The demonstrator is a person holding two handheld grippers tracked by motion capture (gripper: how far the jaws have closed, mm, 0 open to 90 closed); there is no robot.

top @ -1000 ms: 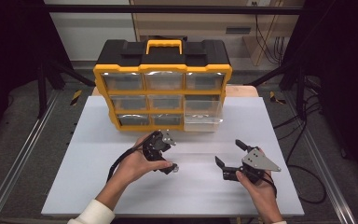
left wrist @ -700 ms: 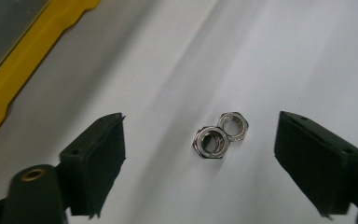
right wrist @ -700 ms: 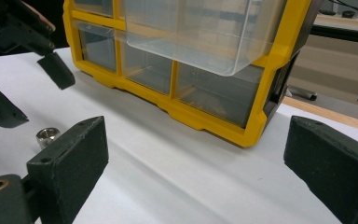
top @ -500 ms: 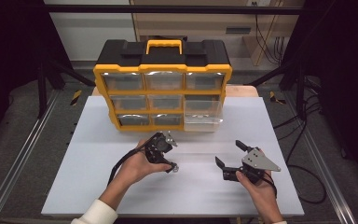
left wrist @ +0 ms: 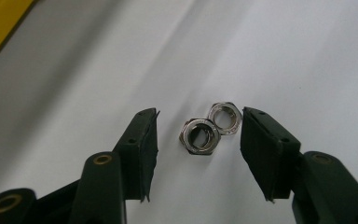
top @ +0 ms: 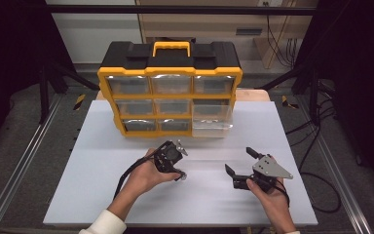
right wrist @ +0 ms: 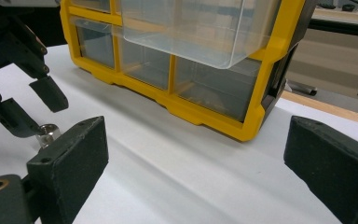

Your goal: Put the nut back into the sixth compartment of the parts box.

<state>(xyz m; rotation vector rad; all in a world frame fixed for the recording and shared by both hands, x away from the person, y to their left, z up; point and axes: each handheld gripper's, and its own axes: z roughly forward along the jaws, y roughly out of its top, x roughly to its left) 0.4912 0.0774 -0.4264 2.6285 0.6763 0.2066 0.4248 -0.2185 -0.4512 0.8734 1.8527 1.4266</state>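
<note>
Two steel hex nuts (left wrist: pixel 209 128) are seen lying flat and touching each other on the white desk (top: pixel 126 146), in front of the yellow-and-black drawer organizer (top: pixel 170 92). They are bracketed by the jaws of the left gripper (left wrist: pixel 198 147), which have just been closing; one pad appears to be at the edge of the farther nut, while a gap is left between the other pad and the nearer nut, so nothing is clamped yet. The left gripper is held just in front of the organizer's lower drawers. The right gripper (top: pixel 241 165) is held low over the desk, in front of the organizer's right end, with its jaws spread wide and nothing between them. A clear drawer (top: pixel 213 126) is shown pulled out at the organizer's lower right.
</note>
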